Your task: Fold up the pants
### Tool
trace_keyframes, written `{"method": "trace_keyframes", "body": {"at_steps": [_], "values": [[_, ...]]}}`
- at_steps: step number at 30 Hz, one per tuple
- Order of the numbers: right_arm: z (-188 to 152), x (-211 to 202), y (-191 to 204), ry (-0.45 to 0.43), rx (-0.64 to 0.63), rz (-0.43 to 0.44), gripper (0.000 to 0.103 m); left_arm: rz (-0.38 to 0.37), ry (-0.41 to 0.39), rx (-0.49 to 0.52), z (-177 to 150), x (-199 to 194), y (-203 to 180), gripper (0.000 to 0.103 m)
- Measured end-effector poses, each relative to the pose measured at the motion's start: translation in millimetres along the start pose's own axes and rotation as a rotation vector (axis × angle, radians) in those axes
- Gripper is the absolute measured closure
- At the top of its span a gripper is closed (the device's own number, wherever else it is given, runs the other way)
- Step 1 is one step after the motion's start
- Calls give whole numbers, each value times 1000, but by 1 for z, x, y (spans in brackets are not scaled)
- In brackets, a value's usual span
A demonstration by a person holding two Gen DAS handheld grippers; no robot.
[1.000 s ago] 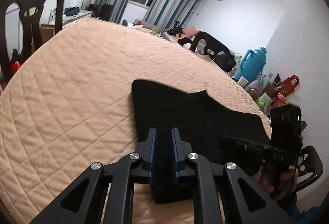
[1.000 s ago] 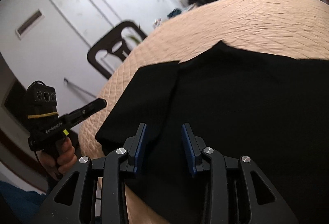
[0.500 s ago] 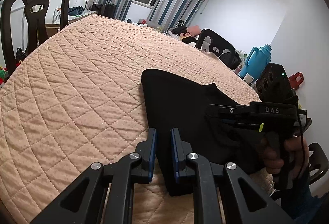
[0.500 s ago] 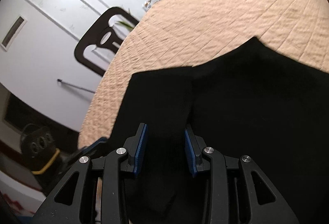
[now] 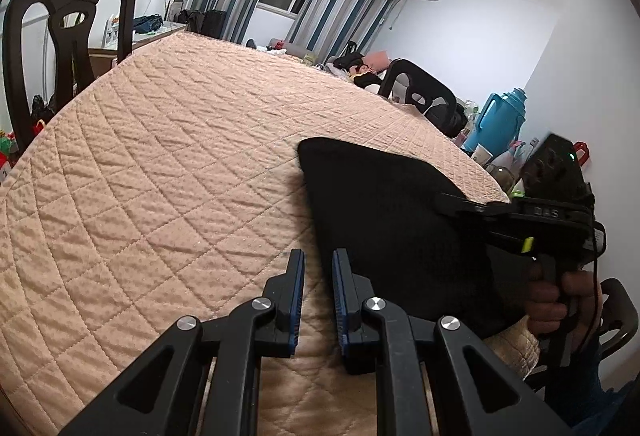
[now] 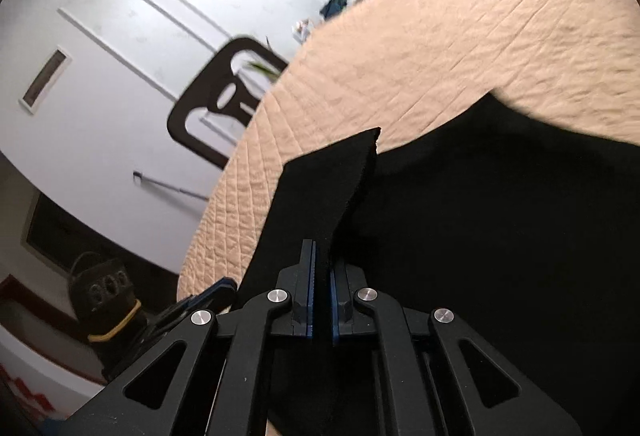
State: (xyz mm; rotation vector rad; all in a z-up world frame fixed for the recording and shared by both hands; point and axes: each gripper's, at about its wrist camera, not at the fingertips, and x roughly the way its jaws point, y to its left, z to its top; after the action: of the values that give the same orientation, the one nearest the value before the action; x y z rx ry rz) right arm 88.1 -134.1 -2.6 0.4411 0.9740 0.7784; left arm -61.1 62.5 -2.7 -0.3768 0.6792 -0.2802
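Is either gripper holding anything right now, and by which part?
The right gripper is shut on the black pants, pinching a lifted edge strip. The left gripper is open and empty.

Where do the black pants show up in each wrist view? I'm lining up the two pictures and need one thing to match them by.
Left wrist view: the black pants lie right of centre on the quilted cover, beside the open left gripper.
Right wrist view: the pants fill the lower right, a strip pinched in the right gripper.
Shared landmark: the peach quilted cover.
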Motion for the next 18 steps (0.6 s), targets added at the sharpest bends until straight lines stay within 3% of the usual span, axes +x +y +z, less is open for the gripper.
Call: {"method": "trace_keyframes", "body": {"at_steps": [8,10,18], "values": [[-8,-54,-65,-86,134,-123,98,-31,44,29,-2,18,-18,87],[-10,-58,-75,-87,160,-116,98,-32,51,33,-2,20,-21,87],[-5,-76,-73,-119,131,-138,98,-57,58,75,4,24,-43,87]]}}
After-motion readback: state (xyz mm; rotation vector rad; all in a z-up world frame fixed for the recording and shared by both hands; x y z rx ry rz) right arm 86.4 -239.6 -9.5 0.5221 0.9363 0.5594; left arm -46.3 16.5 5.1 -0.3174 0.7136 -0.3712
